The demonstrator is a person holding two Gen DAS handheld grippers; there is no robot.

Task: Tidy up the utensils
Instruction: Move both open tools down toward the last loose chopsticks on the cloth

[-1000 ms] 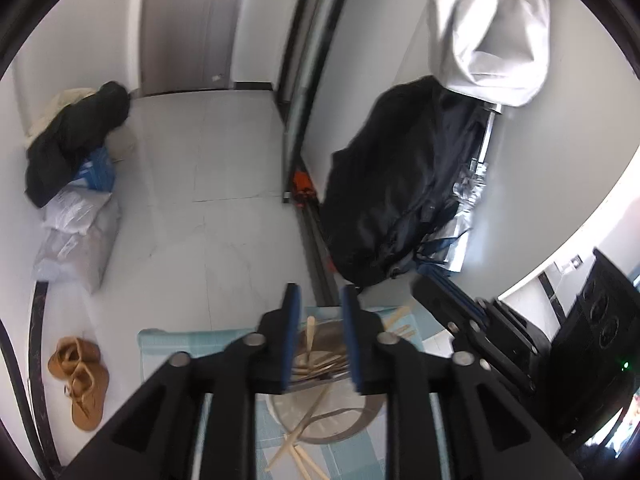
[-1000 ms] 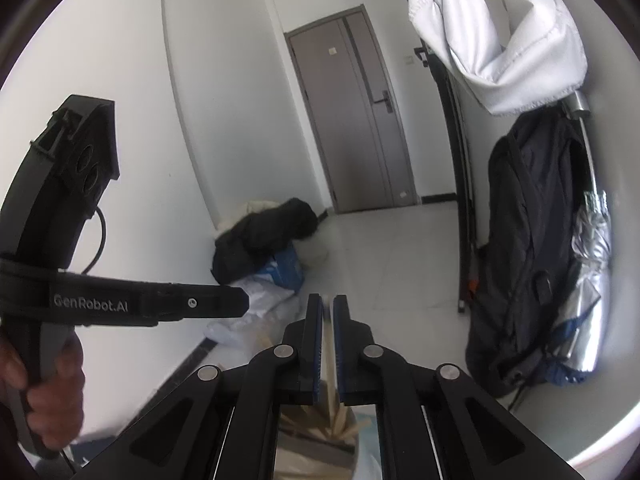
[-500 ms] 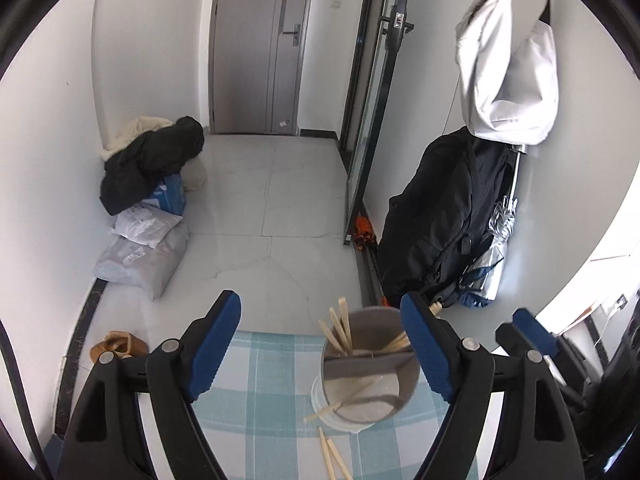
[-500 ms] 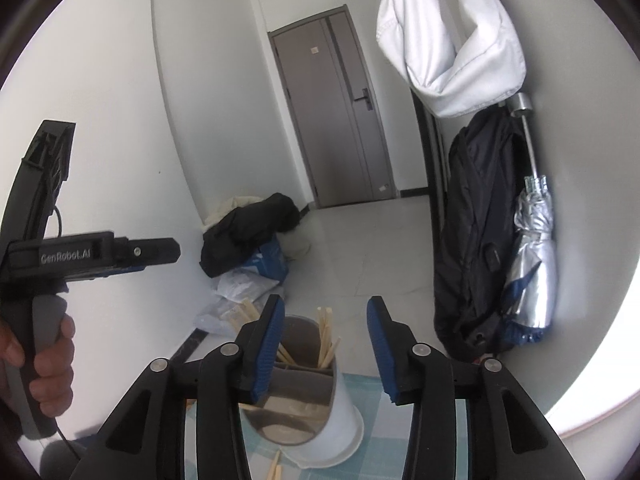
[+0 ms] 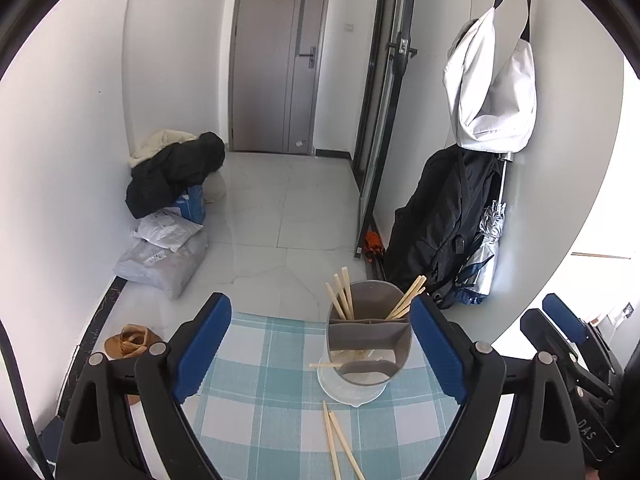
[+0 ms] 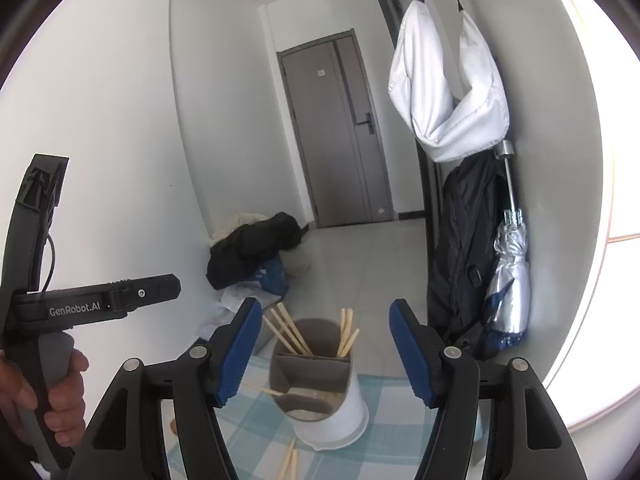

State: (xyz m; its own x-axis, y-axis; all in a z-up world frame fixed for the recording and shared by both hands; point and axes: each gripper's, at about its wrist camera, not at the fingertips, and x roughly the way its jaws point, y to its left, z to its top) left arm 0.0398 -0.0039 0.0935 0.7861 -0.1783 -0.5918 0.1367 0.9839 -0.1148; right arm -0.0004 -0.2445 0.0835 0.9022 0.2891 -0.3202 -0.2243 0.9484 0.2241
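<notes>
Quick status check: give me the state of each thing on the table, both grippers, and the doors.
Left gripper: open, empty, jaws just widened.
Right gripper: open, empty, jaws just widened.
Holder: upright on the tablecloth, chopsticks standing in its two back compartments.
Loose chopsticks: lying flat before the holder.
Grey door: shut.
Umbrella: folded.

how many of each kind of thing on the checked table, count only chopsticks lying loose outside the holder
grey divided plastic utensil holder: 1
loose wooden chopsticks on the cloth: 2
blue-and-white checked tablecloth: 1
total: 4
</notes>
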